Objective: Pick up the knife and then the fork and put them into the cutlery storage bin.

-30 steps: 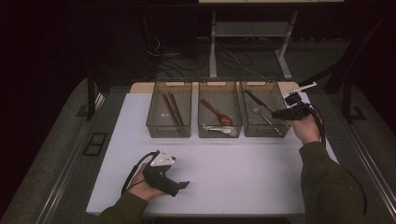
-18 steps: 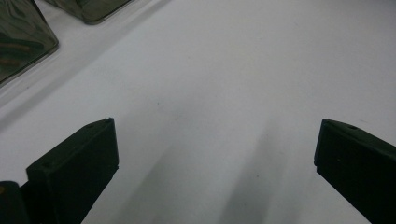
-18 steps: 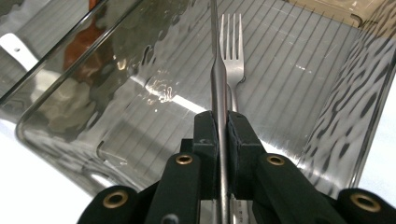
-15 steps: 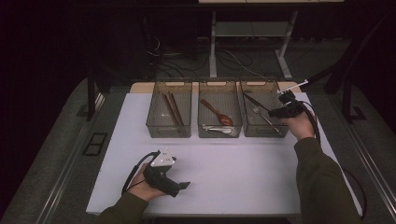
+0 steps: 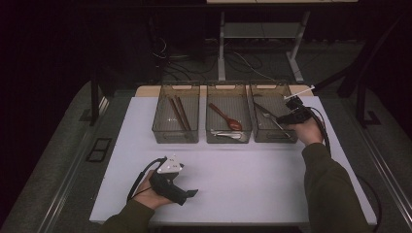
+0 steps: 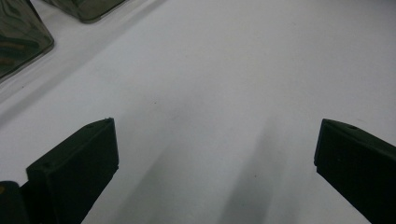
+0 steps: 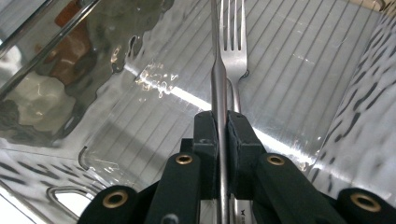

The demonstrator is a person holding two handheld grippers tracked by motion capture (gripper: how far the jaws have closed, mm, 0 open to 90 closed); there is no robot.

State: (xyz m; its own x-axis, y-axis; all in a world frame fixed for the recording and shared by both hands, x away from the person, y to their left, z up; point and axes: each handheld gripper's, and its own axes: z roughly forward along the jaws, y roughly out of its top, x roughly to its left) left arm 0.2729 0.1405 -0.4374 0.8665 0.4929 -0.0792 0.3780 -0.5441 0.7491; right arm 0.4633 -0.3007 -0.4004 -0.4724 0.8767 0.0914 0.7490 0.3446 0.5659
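Your left gripper [image 5: 189,193] rests on the white table [image 5: 243,184], well in front of the left smoked-plastic bin [image 5: 176,115], with its jaws spread wide and nothing between them. That left bin holds two dark wooden chopsticks [image 5: 177,112]. Just right of it, the middle bin [image 5: 228,114] holds a reddish-brown wooden spoon [image 5: 226,117] and a pale spoon [image 5: 224,133]. Farthest right of the left bin stands the third bin [image 5: 272,111], and your right gripper [image 7: 222,128] hangs over it, jaws pinched tight on the thin handle of a slim steel utensil [image 7: 219,84]. A silver metal fork [image 7: 236,46] lies on that bin's ribbed floor, directly beneath the held handle.
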